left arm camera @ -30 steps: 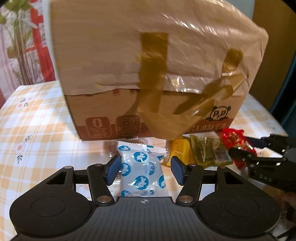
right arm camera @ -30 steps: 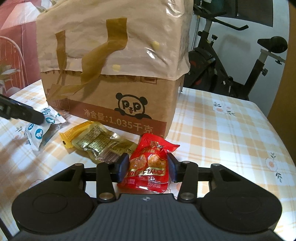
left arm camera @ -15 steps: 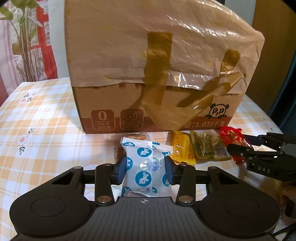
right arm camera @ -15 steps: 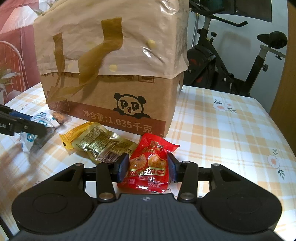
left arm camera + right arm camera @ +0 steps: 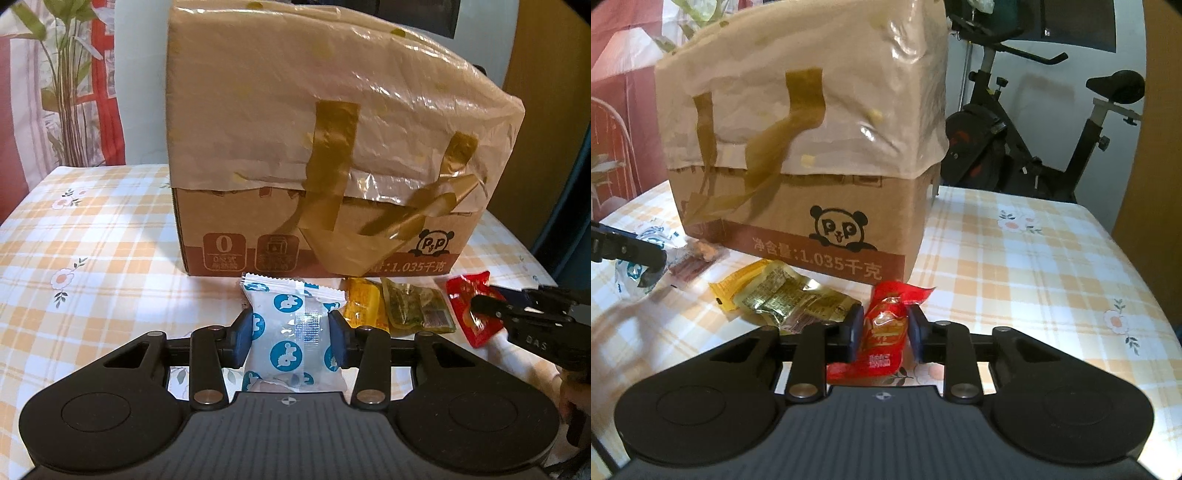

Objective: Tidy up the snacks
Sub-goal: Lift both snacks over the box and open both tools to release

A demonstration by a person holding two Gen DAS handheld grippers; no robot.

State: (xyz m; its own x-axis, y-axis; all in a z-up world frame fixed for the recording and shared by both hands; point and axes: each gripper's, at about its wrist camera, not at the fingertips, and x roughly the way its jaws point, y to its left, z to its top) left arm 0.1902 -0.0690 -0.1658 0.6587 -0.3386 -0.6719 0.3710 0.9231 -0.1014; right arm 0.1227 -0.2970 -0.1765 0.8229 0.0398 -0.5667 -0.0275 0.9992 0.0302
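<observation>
A white packet with blue round prints (image 5: 284, 302) hangs between the pads of my left gripper (image 5: 291, 338), which is shut on it just above the table. My right gripper (image 5: 884, 332) is closing on a red snack packet (image 5: 894, 293); its pads press the packet's sides and squeeze it narrow. Seen from the left wrist, the right gripper (image 5: 498, 301) holds that red packet (image 5: 469, 291) at the far right. A yellow packet (image 5: 746, 284) and a gold-green packet (image 5: 790, 299) lie between the two grippers, in front of the box.
A tall cardboard box (image 5: 332, 147) with plastic taped over its top stands right behind the snacks. The checked tablecloth (image 5: 1015, 277) stretches out on both sides. A small brown snack (image 5: 698, 258) lies by the box. An exercise bike (image 5: 1015, 129) stands behind the table.
My left jaws closed on the white packet and drew back a little from the box. My right jaws tightened on the red packet, crumpling it narrower.
</observation>
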